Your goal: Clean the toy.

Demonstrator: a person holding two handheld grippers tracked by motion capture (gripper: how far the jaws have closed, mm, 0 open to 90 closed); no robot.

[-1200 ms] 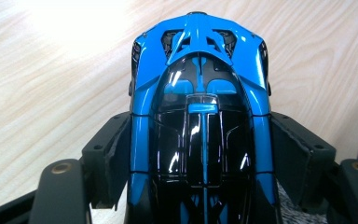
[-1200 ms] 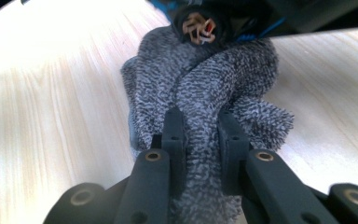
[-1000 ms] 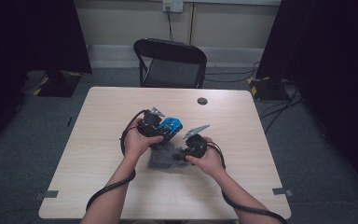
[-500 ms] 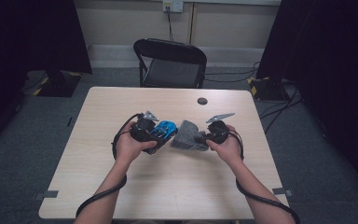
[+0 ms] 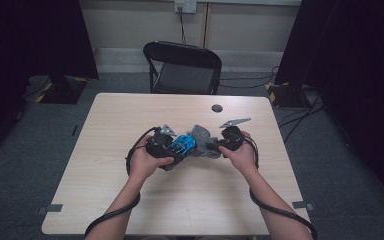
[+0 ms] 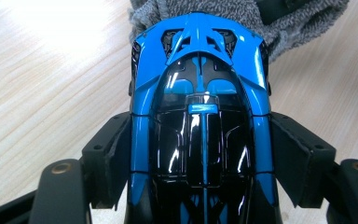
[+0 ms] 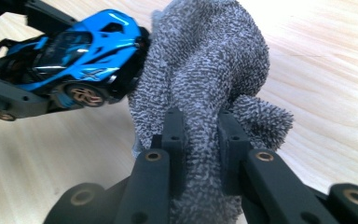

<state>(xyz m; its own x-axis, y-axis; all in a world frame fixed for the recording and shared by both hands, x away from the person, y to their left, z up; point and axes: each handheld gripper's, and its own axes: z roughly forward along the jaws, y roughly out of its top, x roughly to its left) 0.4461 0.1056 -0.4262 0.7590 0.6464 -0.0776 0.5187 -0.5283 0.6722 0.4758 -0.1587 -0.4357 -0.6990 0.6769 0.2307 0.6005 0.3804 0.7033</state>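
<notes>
Toy car (image 6: 200, 116) sits clamped between the left gripper's (image 5: 172, 144) jaws, its end touching a grey cloth (image 7: 200, 79) pinched tight by the right gripper (image 7: 201, 140) above the table (image 5: 130, 115).

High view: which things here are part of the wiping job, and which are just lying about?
In the job:
- blue toy car, clamped in the left gripper
- grey cloth, pinched in the right gripper, touching the car's end

Lying about:
- small dark round object on the table
- black folding chair behind the table
</notes>
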